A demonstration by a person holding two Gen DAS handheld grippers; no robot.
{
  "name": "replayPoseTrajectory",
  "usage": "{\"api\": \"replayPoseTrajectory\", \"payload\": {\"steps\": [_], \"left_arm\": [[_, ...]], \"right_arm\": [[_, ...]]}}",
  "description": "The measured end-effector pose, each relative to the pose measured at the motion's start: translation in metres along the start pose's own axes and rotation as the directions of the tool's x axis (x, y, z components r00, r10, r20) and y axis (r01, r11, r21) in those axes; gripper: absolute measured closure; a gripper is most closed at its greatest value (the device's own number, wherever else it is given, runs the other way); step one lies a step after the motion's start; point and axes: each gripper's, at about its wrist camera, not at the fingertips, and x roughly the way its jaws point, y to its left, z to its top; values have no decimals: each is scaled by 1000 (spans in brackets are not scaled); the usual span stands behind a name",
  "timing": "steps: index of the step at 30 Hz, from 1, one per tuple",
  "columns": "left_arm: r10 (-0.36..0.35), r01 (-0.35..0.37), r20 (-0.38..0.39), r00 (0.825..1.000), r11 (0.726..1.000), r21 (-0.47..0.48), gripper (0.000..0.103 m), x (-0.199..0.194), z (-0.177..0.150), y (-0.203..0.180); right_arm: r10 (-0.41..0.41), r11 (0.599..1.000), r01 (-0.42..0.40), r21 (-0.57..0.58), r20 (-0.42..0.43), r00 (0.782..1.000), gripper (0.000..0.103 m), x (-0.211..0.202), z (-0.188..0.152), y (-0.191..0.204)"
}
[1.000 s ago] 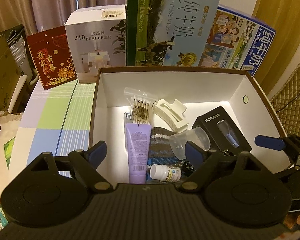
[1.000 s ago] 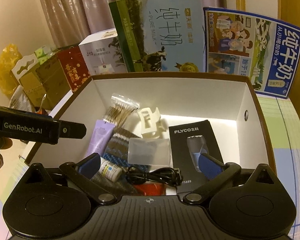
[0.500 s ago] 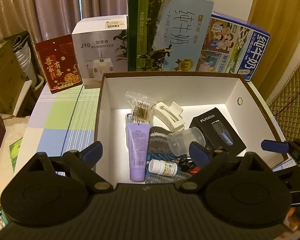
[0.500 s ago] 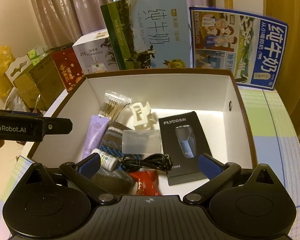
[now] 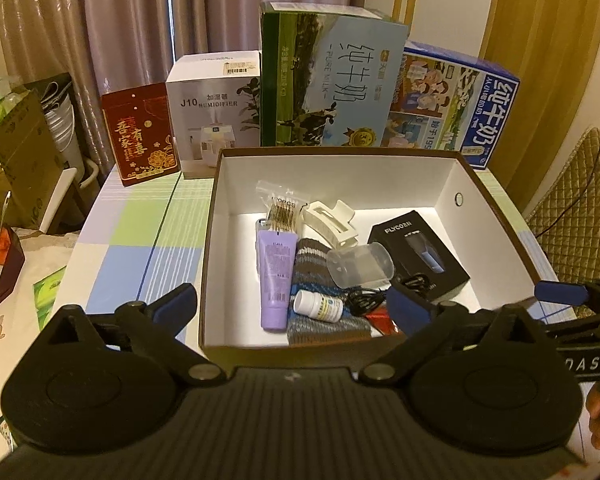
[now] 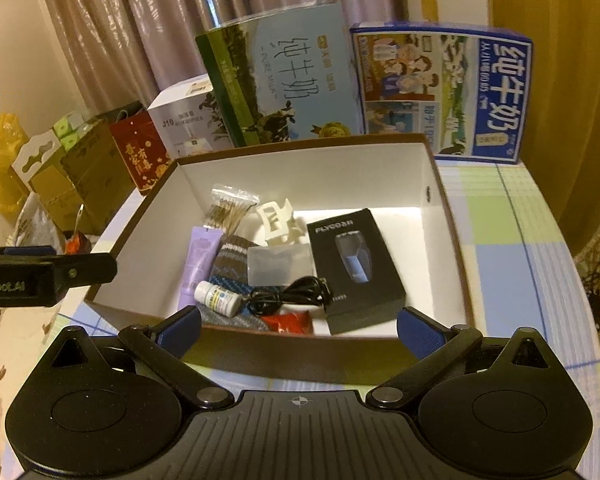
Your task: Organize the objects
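Note:
A brown box with white inside stands on the checked table. It holds a purple tube, a cotton swab pack, a white hair claw, a striped sock, a clear case, a black FLYCO shaver box, a small white bottle, a black cable and a red packet. My left gripper and right gripper hover open and empty at the box's near edge.
Behind the box stand a red carton, a white humidifier box and two milk cartons. Cardboard boxes crowd the left. A quilted chair is at the right. Checked cloth lies left of the box.
Both grippers have pulled back and risen from over the box; the box now sits farther away and its near wall shows. Nothing inside it moved.

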Motion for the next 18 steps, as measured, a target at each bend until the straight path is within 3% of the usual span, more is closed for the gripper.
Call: {"api": "replayPoseTrajectory", "payload": {"steps": [13,18], "left_arm": [[46,-48,47,998,998,31,1,-61,-37,-22],[75,-76,33,997,997,19,1,-86,-59,-34]], "right_arm": [[-15,1000,14,26,25,1000,2,-62,-32,-4],[4,1000,-4,8,29,1000,2,-90,-48,-5]]}}
